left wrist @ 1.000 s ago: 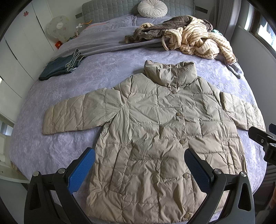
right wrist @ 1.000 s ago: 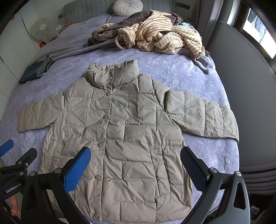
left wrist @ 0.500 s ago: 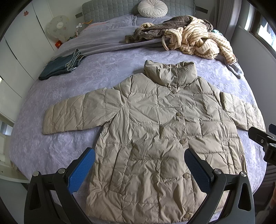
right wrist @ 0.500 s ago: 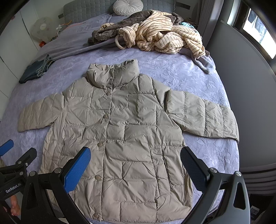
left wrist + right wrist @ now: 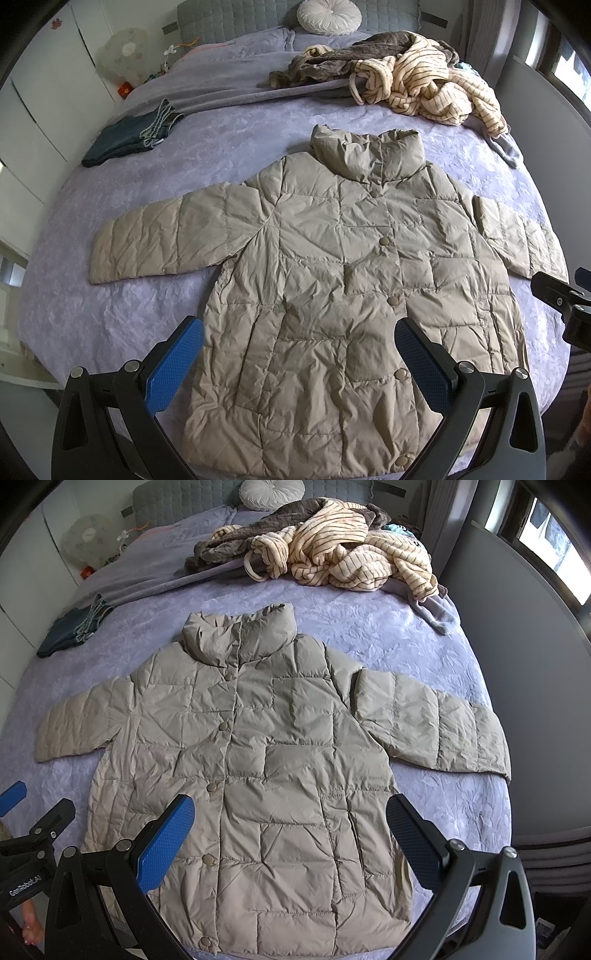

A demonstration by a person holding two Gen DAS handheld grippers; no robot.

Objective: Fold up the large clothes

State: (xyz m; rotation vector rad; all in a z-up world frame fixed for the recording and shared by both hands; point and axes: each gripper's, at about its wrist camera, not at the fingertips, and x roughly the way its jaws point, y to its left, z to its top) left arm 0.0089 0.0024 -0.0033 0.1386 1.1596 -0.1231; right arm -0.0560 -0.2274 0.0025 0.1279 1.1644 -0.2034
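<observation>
surface: lavender quilted bedspread (image 5: 155, 206)
garment: beige quilted puffer jacket (image 5: 332, 280) lies flat, buttoned, both sleeves out
left gripper (image 5: 299, 362): jaws wide, empty
right gripper (image 5: 291, 838): jaws wide, empty
progress: no fold made; everything left

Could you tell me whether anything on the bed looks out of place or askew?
The jacket lies flat, buttoned, sleeves spread. Only the heap of striped and brown clothes near the headboard looks untidy, crumpled rather than folded like the jeans.
</observation>
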